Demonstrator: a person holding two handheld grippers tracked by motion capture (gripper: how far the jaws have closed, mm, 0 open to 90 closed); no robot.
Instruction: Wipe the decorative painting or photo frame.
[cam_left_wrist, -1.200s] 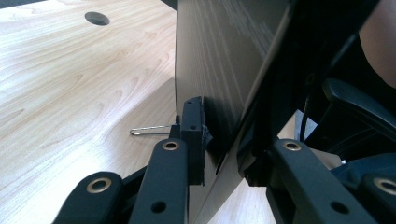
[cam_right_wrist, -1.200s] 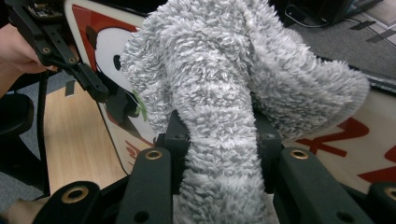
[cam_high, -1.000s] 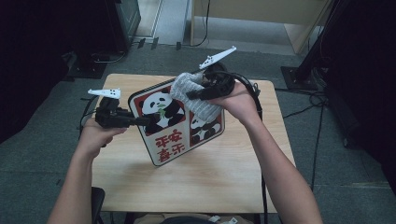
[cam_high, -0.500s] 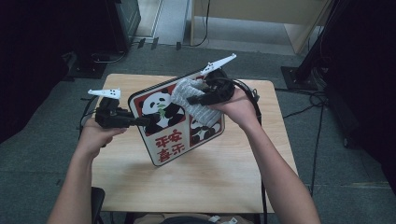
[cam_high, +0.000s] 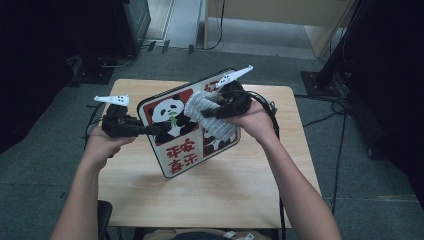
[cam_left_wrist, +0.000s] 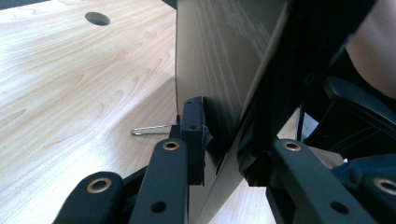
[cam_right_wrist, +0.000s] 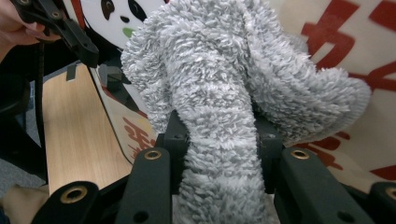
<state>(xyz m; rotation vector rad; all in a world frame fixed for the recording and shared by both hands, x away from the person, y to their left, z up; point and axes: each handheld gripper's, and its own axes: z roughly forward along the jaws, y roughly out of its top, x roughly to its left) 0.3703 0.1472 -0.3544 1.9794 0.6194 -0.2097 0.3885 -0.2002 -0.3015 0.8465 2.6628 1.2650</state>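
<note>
Two hand-held grippers meet at one panda board (cam_high: 187, 127), which you hold tilted above the desk (cam_high: 220, 190), its lower corner near or on the wood; contact there cannot be judged. Your left hand-held gripper (cam_high: 150, 130) clamps the board's left edge: in the left gripper view the jaws stand on either side of the thin panel (cam_left_wrist: 219, 79), pressed onto it. Your right hand-held gripper (cam_high: 207, 114) pinches a grey fluffy cloth (cam_high: 210, 117) and holds it flat against the board's printed face, over the right-hand panels. In the right gripper view the cloth (cam_right_wrist: 219, 121) bunches between the jaws and spills upward, covering part of the panda picture (cam_right_wrist: 116, 14) and lying just beside the red characters (cam_right_wrist: 345, 37). Light wood of the desk (cam_left_wrist: 70, 84) shows beside the board, with a round cable hole (cam_left_wrist: 97, 18) at its far side.
</note>
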